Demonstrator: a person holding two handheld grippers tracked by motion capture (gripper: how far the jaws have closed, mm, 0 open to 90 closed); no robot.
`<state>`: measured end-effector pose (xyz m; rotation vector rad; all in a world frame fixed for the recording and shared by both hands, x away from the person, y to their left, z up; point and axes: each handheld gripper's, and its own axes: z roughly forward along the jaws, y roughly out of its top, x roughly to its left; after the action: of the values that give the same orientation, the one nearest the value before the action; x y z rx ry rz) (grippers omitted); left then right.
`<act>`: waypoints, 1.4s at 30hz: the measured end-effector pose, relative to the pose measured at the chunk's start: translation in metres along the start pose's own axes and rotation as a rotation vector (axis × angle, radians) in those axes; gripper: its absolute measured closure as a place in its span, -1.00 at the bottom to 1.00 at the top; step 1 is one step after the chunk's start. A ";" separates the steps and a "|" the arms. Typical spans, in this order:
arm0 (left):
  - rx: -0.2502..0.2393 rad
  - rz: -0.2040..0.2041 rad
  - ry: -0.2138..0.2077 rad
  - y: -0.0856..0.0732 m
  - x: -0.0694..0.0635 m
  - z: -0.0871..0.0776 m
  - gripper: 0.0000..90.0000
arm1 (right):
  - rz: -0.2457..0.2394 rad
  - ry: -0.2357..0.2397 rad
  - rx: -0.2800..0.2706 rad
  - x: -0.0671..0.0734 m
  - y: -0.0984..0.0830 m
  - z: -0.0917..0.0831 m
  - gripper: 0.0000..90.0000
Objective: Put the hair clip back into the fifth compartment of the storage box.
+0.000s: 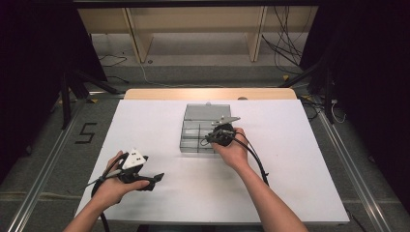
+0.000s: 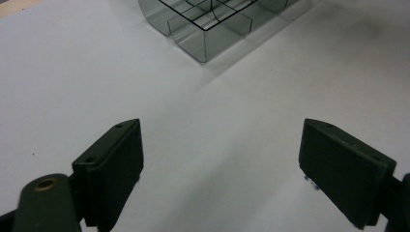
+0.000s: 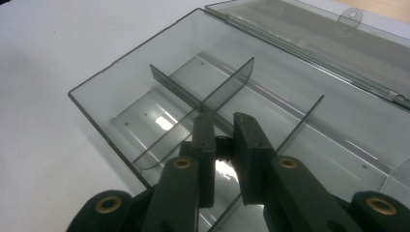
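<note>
Left claw (image 1: pixel 157 177) near front-left tabletop (image 1: pixel 300 183) edge: released, jaws wide, idle. Right claw (image 3: pixel 223 126) over organizer box (image 1: pixel 197 128), tabletop centre toward far edge: nearly clenched, apparently pinching divider (image 3: pixel 205 104); grip uncertain. Lid (image 3: pixel 309 34) open, compartments empty. Goal unstated; progress unjudgeable.

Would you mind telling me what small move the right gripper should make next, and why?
Probably lift the right gripper slowly, straight up. Its jaws look nearly shut on a small dark thing I cannot identify, just above a divider inside the open clear box. A straight rise should clear the dividers. The left gripper rests open on the white table.
</note>
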<state>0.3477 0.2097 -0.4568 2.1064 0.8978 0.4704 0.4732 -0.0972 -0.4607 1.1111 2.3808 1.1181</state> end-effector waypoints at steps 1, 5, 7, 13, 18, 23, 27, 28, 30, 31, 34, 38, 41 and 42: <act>0.000 0.000 0.000 0.000 0.000 0.000 -0.66 | -0.001 0.003 0.000 0.000 0.000 0.000 0.78; -0.001 0.001 0.000 0.000 0.000 0.000 -0.66 | -0.001 0.009 0.005 0.002 0.002 0.003 0.79; -0.001 0.001 -0.001 0.000 0.000 0.000 -0.66 | -0.004 0.010 0.008 0.003 0.002 0.005 0.78; -0.002 0.001 -0.001 0.000 0.000 0.000 -0.66 | -0.007 0.010 0.020 0.006 0.004 0.008 0.78; -0.002 0.001 0.000 0.000 0.000 0.000 -0.66 | -0.015 0.008 0.028 0.008 0.004 0.012 0.78; -0.002 0.001 0.000 0.000 0.000 0.000 -0.66 | -0.020 0.007 0.037 0.010 0.004 0.014 0.78; -0.003 0.001 -0.002 0.000 0.000 0.000 -0.66 | -0.021 0.007 0.041 0.011 0.005 0.016 0.78; -0.003 0.001 -0.002 0.000 0.000 0.000 -0.65 | -0.022 0.007 0.042 0.011 0.005 0.017 0.78; -0.003 0.002 -0.001 0.000 0.000 0.000 -0.66 | -0.023 0.008 0.046 0.011 0.005 0.017 0.78; -0.003 0.002 -0.001 0.000 0.000 0.000 -0.66 | -0.024 0.007 0.046 0.011 0.005 0.017 0.78; -0.003 0.002 -0.001 0.000 0.000 0.000 -0.66 | -0.022 0.004 0.050 0.011 0.004 0.018 0.78; -0.003 0.001 -0.001 0.000 0.000 0.000 -0.66 | -0.020 0.003 0.054 0.011 0.004 0.018 0.78; -0.003 0.002 -0.001 0.000 0.000 0.000 -0.65 | -0.019 0.002 0.054 0.011 0.004 0.018 0.77; -0.003 0.002 -0.001 0.000 0.000 0.000 -0.66 | -0.018 0.002 0.055 0.011 0.004 0.018 0.77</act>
<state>0.3476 0.2098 -0.4564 2.1044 0.8942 0.4713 0.4778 -0.0777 -0.4691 1.1039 2.4318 1.0549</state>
